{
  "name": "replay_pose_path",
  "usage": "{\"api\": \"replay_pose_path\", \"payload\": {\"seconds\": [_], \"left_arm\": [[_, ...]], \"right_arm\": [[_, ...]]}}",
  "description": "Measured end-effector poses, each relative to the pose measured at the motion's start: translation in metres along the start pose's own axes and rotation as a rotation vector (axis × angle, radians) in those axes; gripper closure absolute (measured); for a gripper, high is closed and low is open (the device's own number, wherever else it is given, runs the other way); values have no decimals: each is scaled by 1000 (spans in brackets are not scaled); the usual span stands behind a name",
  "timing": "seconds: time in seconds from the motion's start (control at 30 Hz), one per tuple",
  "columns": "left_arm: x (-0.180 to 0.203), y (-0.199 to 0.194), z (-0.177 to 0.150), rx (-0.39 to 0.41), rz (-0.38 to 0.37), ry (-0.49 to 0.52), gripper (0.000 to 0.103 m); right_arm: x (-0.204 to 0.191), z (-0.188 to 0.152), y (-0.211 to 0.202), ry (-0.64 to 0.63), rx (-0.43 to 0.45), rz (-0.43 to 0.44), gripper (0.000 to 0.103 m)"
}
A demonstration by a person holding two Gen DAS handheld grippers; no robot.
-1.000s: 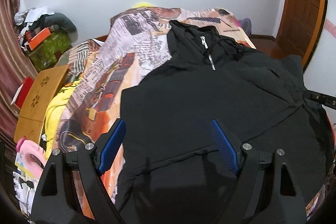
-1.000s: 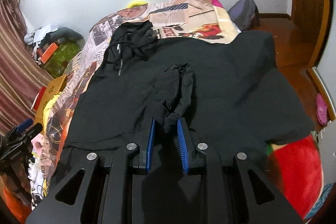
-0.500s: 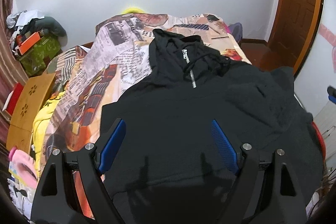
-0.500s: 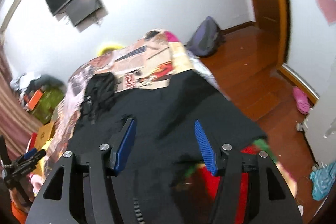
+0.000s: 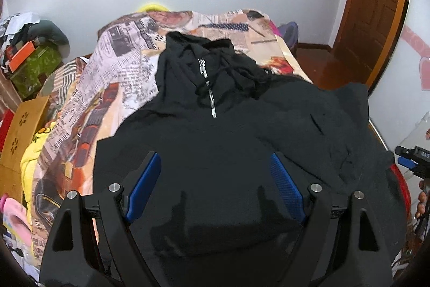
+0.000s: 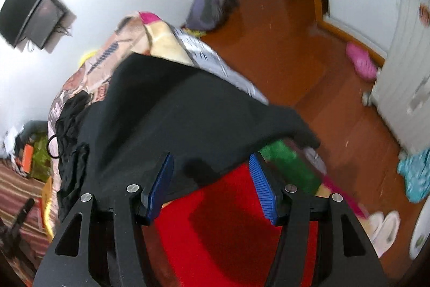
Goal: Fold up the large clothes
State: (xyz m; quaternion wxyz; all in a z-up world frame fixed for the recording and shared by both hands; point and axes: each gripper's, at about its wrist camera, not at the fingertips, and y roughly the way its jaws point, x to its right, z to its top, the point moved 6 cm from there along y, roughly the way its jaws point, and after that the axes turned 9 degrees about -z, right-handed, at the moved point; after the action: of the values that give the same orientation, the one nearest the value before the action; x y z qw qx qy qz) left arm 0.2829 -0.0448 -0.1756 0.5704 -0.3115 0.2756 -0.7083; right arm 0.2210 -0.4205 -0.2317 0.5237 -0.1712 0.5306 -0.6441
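A black zip hoodie (image 5: 215,141) lies spread face up on the bed, hood toward the wall, with its right side in loose folds. My left gripper (image 5: 215,179) hovers open over the hoodie's lower middle, nothing between its blue pads. In the right wrist view the hoodie (image 6: 174,109) drapes over the bed's right side. My right gripper (image 6: 211,179) stands open above the hoodie's dark edge and a red cover (image 6: 228,233), and holds nothing. At the far right edge of the left wrist view the right gripper (image 5: 411,160) shows with a hand below it.
A newspaper-print blanket (image 5: 121,77) covers the bed. A wooden folding table (image 5: 24,125), a green box (image 5: 32,69) and yellow cloth (image 5: 29,166) crowd the left side. On the right are wooden floor (image 6: 295,50), a purple bag (image 6: 209,4), pink slippers (image 6: 360,61) and a door (image 5: 376,4).
My right gripper let go of the bunched black cloth, opened, rolled and swung to the bed's right edge. My left gripper slid rightward over the hoodie, still open.
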Motion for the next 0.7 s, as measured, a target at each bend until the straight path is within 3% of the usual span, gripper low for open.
{"api": "replay_pose_path", "payload": {"seconds": [0.23,0.5,0.6,0.67,0.7], "left_arm": [[-3,12,-8,-36,5,-12,20],[-13,14,-11,-39,0,-44,20],[-16,10,-13,-33,6,-45,20],[-17,7,-13,-27,11,-45,20],[-18,5,-13,-24,13,-44,20]], "right_arm": [[9,4,24,96,-63,75,48],[8,13,44,131,-92,56,49],[6,15,41,103,-61,0,68],[4,16,34,84,-26,-12,88],[2,16,29,75,-13,-12,90]]}}
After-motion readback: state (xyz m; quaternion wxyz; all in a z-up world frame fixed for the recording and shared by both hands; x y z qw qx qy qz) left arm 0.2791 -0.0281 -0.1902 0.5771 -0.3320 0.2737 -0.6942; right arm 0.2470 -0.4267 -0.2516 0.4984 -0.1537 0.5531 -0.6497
